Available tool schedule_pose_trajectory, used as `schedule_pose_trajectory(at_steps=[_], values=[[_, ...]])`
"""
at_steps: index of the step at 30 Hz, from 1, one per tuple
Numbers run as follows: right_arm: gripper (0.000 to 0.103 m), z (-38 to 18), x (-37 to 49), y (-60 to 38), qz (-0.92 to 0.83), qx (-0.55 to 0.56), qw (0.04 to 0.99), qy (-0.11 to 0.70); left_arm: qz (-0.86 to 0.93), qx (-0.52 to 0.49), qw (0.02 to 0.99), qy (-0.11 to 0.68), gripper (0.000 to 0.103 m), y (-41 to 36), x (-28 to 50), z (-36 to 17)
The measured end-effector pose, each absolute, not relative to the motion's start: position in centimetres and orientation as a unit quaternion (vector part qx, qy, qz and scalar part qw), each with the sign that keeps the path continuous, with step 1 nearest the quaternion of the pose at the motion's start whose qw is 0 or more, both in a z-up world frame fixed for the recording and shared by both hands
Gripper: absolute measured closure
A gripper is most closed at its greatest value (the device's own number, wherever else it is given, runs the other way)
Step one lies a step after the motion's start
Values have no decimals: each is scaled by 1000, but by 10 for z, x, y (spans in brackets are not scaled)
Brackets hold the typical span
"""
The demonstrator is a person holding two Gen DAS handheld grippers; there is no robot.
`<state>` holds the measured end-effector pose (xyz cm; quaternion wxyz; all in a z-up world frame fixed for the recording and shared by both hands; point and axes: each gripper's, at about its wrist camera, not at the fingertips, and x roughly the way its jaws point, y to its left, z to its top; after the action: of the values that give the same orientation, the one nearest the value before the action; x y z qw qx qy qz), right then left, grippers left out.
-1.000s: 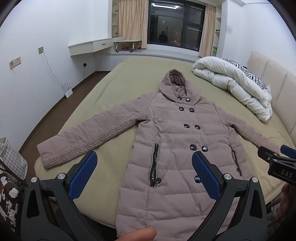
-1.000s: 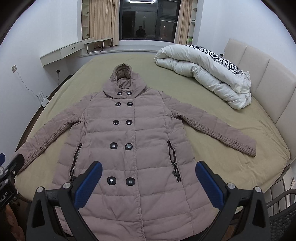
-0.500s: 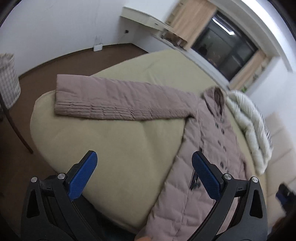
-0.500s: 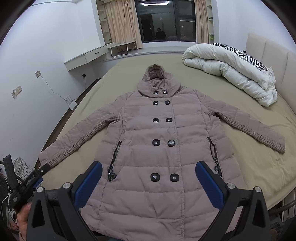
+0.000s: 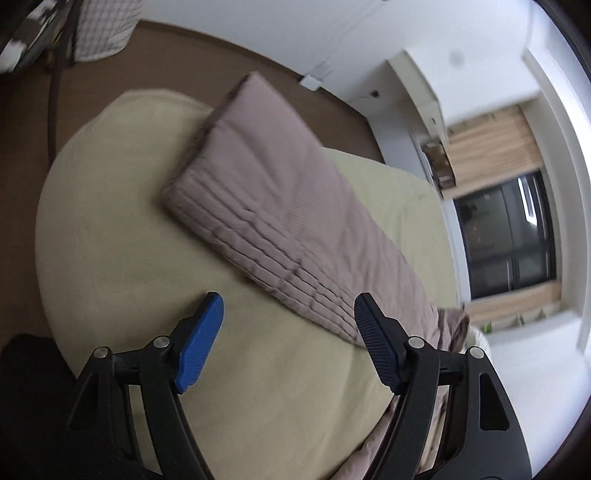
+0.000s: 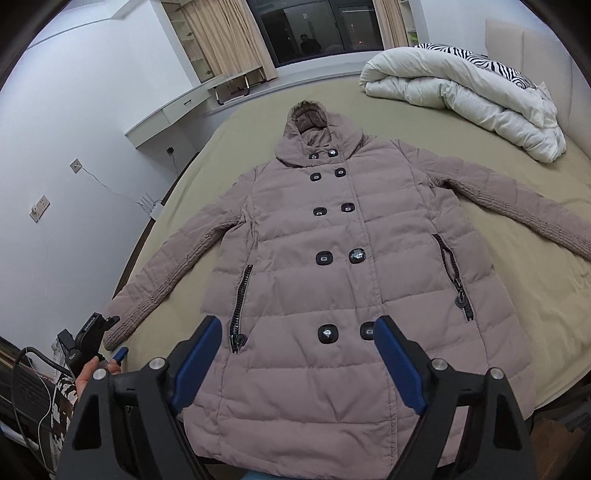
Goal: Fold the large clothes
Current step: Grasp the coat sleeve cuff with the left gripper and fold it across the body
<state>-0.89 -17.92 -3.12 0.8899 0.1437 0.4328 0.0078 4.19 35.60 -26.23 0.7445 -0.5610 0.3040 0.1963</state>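
Observation:
A mauve hooded puffer coat [image 6: 332, 266] lies flat and face up on the bed [image 6: 517, 302], sleeves spread, hood at the far end. My right gripper [image 6: 297, 354] is open and empty above the coat's lower front near the hem. My left gripper [image 5: 286, 328] is open and empty, just above the sheet, close to the cuff end of the coat's left sleeve [image 5: 280, 221]. In the right wrist view the left gripper [image 6: 110, 338] shows at the sleeve cuff [image 6: 122, 325], near the bed's left edge.
A rolled white duvet [image 6: 465, 92] with a zebra-print pillow lies at the bed's far right by the headboard. A checked basket [image 5: 103, 29] stands on the brown floor left of the bed. A wall desk [image 6: 173, 110] and window lie beyond.
My left gripper has swung left and down from over the coat's body to the left sleeve cuff. My right gripper has shifted left and lowered toward the coat's hem. The coat has not moved.

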Motion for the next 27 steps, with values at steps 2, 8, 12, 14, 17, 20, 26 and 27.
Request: schedule_pose_trajectory(at_steps=[2, 8, 12, 14, 17, 20, 26, 27], values=[[16, -38, -3, -184, 6, 153, 885, 439, 202, -592, 725, 289, 31, 366, 44, -276], [25, -59, 9, -200, 3, 175, 876, 450, 239, -605, 713, 263, 32, 387, 64, -285], [32, -68, 14, -212, -1, 185, 871, 456, 253, -597, 711, 271, 77, 406, 81, -277], [34, -72, 17, -218, -2, 187, 870, 456, 252, -567, 738, 265, 85, 412, 91, -257], [36, -78, 19, -232, -3, 194, 869, 456, 214, -491, 803, 262, 86, 396, 121, -212], [36, -83, 20, -249, -13, 204, 868, 452, 149, -366, 880, 263, 86, 346, 166, -154], [36, -89, 15, -301, -54, 239, 863, 442, -15, -107, 947, 302, 86, 169, 243, -125], [36, -91, 13, -310, -62, 245, 861, 441, -38, -78, 943, 320, 86, 140, 254, -139]])
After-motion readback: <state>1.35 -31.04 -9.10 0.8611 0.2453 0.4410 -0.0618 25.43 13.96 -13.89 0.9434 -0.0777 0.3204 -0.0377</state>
